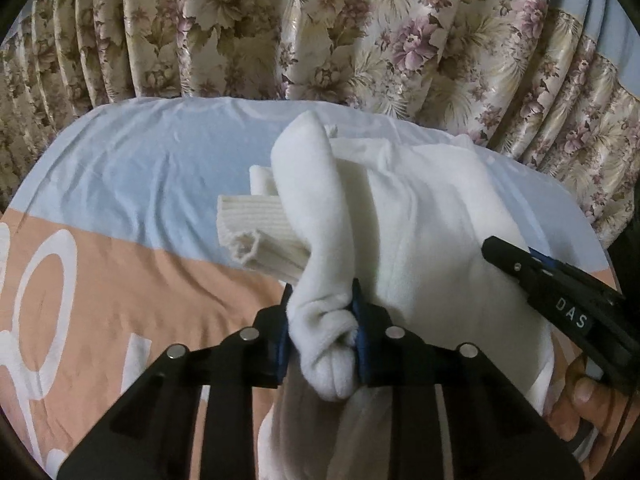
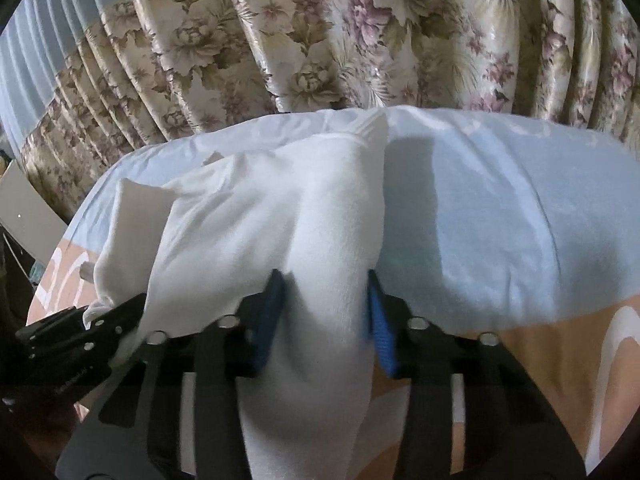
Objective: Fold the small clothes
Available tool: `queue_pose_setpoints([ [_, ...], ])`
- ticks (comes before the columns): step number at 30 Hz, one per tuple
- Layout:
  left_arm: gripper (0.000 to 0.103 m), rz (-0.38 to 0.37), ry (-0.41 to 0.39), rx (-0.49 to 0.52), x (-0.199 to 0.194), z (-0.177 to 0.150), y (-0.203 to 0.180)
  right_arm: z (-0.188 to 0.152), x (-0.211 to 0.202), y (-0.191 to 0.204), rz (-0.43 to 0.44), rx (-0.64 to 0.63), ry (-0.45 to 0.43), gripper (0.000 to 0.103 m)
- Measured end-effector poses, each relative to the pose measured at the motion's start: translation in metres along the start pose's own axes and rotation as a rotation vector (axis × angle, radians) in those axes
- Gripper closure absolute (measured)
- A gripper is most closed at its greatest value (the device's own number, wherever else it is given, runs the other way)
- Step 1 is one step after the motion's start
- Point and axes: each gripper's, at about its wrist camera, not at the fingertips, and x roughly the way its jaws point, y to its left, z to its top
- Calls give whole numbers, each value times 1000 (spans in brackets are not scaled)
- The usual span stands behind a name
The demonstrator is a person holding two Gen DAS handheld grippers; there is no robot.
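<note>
**Soft fleece in my matt black claws**

My left gripper (image 1: 322, 334) pinches a fuzzy white garment (image 1: 420, 220); its ribbed knit cuff (image 1: 256, 236) looks coarser. My right gripper (image 2: 326, 312) shows matt black plastic, blue pads, shiny metal pins. Beneath the garment, a smooth cotton sheet (image 2: 500, 216); behind it, glossy floral curtains (image 1: 320, 28).

Home bedroom: bedsheet (image 1: 132, 168), floral curtains (image 1: 240, 28).

You face a pleated floral curtain (image 1: 320, 28) at the far side, behind a blue-and-peach bedsheet (image 1: 132, 184).
</note>
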Motion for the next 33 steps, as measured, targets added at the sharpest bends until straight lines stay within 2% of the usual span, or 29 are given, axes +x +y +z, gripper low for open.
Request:
queue_pose_setpoints([
  [2, 77, 19, -21, 20, -6, 1, -6, 1, -3, 0, 0, 2, -12, 76],
  [5, 77, 27, -35, 32, -13, 3, -11, 3, -13, 4, -18, -26, -40, 77],
  [10, 78, 9, -50, 41, -25, 6, -31, 8, -31, 10, -72, -88, -80, 78],
  [16, 78, -41, -60, 57, -40, -2, -77, 15, -67, -6, -124, -109, -121, 78],
  [22, 78, -102, -18, 93, -41, -29, -145, 3, -108, -56, -173, -72, -100, 78],
  [27, 76, -132, 36, 119, -23, -54, -197, -20, -132, -116, -219, -48, -51, 77],
  [29, 69, -109, 56, 116, -12, -63, -202, -29, -135, -142, -216, -40, -38, 77],
  [30, 64, -95, 36, 96, -11, -66, -198, -33, -136, -151, -204, -46, -42, 77],
  [32, 32, -59, 11, 60, -10, -66, -186, -46, -128, -171, -220, -45, -21, 76],
  [33, 26, -48, 8, 24, -9, -66, -174, -51, -126, -177, -258, -37, -13, 76],
])
